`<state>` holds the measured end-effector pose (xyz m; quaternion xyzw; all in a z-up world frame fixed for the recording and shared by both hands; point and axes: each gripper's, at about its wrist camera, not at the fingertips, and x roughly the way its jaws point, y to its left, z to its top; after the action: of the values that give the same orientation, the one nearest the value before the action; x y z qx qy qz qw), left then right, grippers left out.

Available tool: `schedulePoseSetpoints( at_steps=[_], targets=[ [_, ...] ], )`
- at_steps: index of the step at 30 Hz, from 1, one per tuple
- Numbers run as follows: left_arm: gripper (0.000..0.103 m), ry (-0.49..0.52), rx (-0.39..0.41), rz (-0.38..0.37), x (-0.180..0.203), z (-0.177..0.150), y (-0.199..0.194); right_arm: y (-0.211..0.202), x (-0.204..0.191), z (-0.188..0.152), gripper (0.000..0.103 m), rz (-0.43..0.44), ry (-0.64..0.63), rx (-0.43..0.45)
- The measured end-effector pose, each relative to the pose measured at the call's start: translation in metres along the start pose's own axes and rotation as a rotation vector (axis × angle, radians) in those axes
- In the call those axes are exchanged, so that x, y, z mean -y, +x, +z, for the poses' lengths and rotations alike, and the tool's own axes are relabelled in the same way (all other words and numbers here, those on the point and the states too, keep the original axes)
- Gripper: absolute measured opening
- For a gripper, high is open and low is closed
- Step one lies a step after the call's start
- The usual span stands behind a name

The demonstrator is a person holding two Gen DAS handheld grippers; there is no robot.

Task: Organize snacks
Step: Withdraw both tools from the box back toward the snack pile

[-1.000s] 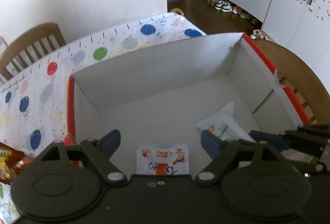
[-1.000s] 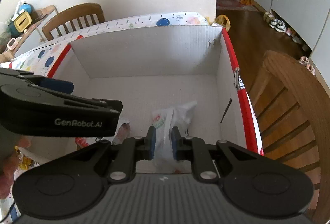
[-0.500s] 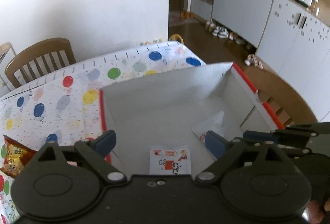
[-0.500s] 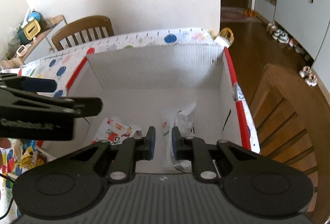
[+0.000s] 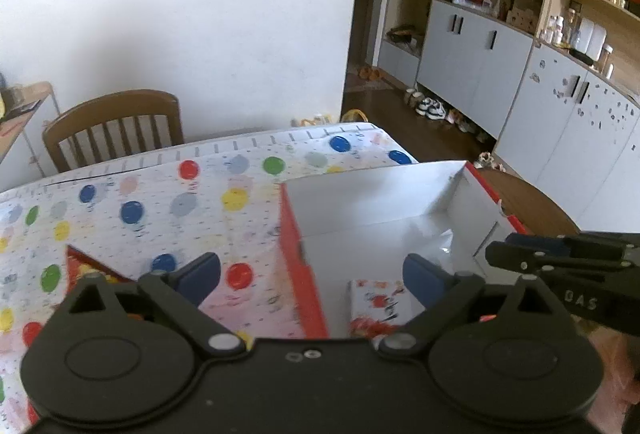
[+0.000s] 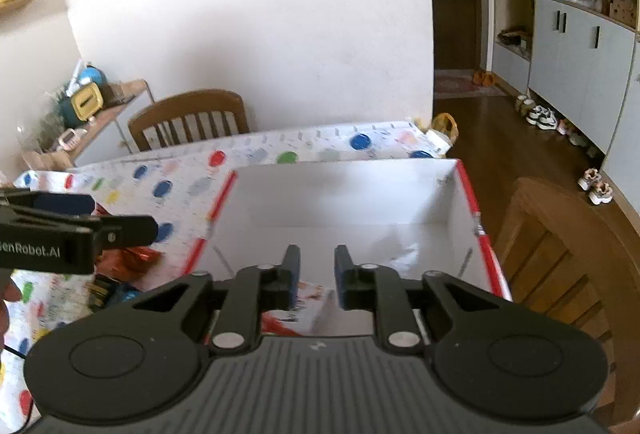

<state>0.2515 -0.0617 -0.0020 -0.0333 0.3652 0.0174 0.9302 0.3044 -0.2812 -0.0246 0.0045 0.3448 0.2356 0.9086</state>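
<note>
A white cardboard box with red rims (image 5: 294,234) (image 6: 468,194) stands on the polka-dot table. Inside lie a white packet with red cartoon print (image 5: 378,308) (image 6: 308,308) and a clear white bag (image 5: 434,246) (image 6: 404,254). My left gripper (image 5: 314,274) is open and empty, raised over the box's left wall. My right gripper (image 6: 314,270) is open a little and empty, raised above the box's near side. A red and yellow snack bag (image 5: 86,266) (image 6: 128,260) lies on the table left of the box.
The table has a polka-dot cloth (image 5: 160,202). Wooden chairs stand behind it (image 5: 116,122) and at its right (image 6: 568,266). More wrapped snacks (image 6: 108,290) lie left of the box. Grey cabinets (image 5: 480,62) line the far right wall.
Both grippers have risen and pulled back from the box. My right gripper let go of the clear white bag, which now lies in the box. My left gripper shifted left.
</note>
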Motion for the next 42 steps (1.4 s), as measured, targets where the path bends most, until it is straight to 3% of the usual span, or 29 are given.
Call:
schedulePoseSetpoints(
  at_steps=[1,3,6,9,14,16,18,22,29,34,38,42],
  targets=[
    [0.099,-0.004,0.005,0.000,-0.007,-0.002,-0.005,-0.003,-0.007,-0.001,0.049,0.005,-0.005,0.009],
    [0.100,-0.009,0.013,0.002,-0.019,-0.007,-0.014,-0.008,-0.022,-0.002,0.066,0.017,-0.018,0.027],
    [0.102,-0.019,0.027,0.010,-0.041,-0.016,-0.029,-0.016,-0.042,-0.005,0.068,0.025,-0.040,0.040],
    [0.103,-0.038,0.035,0.034,-0.063,-0.025,-0.042,-0.020,-0.061,-0.009,0.080,0.024,-0.047,0.044],
    [0.103,-0.054,0.052,0.094,-0.097,-0.040,-0.059,-0.024,-0.089,-0.016,0.084,0.018,-0.055,0.049],
    [0.103,-0.054,0.054,0.119,-0.107,-0.044,-0.064,-0.026,-0.101,-0.019,0.096,0.017,-0.055,0.063],
    [0.103,-0.063,0.045,0.143,-0.118,-0.047,-0.069,-0.030,-0.110,-0.022,0.103,0.024,-0.047,0.079],
    [0.103,-0.069,0.053,0.169,-0.139,-0.054,-0.075,-0.035,-0.131,-0.031,0.103,0.020,-0.036,0.115],
    [0.103,-0.125,0.107,0.135,-0.175,-0.072,-0.082,-0.035,-0.158,-0.048,0.103,-0.020,-0.007,0.181],
    [0.103,-0.148,0.069,0.122,-0.197,-0.086,-0.081,-0.020,-0.175,-0.056,0.103,-0.014,-0.012,0.070],
    [0.103,-0.133,0.071,0.131,-0.207,-0.099,-0.081,-0.004,-0.183,-0.060,0.103,-0.066,0.016,-0.027],
    [0.103,-0.135,0.059,0.144,-0.215,-0.110,-0.075,0.008,-0.187,-0.069,0.103,-0.069,0.026,-0.061]
  ],
)
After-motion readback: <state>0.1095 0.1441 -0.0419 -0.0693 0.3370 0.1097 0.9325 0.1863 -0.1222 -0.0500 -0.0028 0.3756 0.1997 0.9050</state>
